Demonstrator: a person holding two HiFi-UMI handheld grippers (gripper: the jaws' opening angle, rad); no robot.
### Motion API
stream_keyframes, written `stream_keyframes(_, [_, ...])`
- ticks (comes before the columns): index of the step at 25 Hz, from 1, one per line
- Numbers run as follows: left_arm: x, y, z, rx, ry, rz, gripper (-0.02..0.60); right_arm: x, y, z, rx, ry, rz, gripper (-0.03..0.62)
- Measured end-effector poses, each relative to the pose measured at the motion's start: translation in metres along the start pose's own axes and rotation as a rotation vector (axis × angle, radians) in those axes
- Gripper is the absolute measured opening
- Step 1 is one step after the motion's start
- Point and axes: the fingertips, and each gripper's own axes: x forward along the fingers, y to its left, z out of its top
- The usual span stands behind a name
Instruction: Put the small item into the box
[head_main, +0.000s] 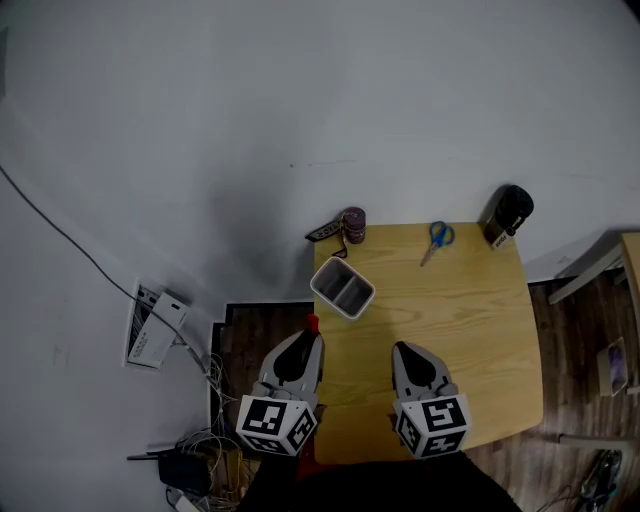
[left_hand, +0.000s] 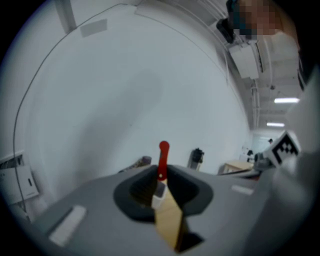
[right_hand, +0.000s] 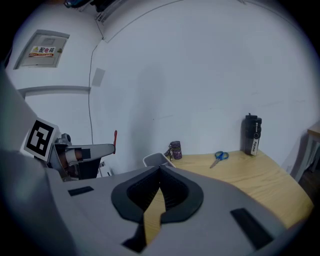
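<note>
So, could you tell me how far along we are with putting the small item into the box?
Picked up: the left gripper is shut on the red-handled item. In hand: it holds the item by the near left edge of the table, short of the grey box. Left: carry it over the box and release; both compartments look empty. The right gripper is shut on nothing.

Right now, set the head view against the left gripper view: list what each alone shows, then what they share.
Head view only: the box and the scissors on the table. Left gripper view only: ceiling lights. Both: the bottle, and the left gripper shut on a red-handled item.
</note>
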Motion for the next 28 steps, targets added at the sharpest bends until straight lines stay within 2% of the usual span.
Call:
stream_keyframes(13, [0.049, 0.042, -0.013, -0.009, 0.081, -0.216, 0.06, 0.031, 0.005, -0.02, 0.087, 0.045, -0.218, 0.008])
stream_keyframes(23, [0.088, 0.027, -0.009, 0.043, 0.122, -0.412, 0.06, 0.022, -0.002, -0.013, 0.135, 0.002, -0.399, 0.008])
stream_keyframes(28, [0.102, 0.01, -0.001, 0.098, 0.133, -0.487, 0.06, 0.007, -0.006, -0.004, 0.15, -0.036, -0.477, 0.008])
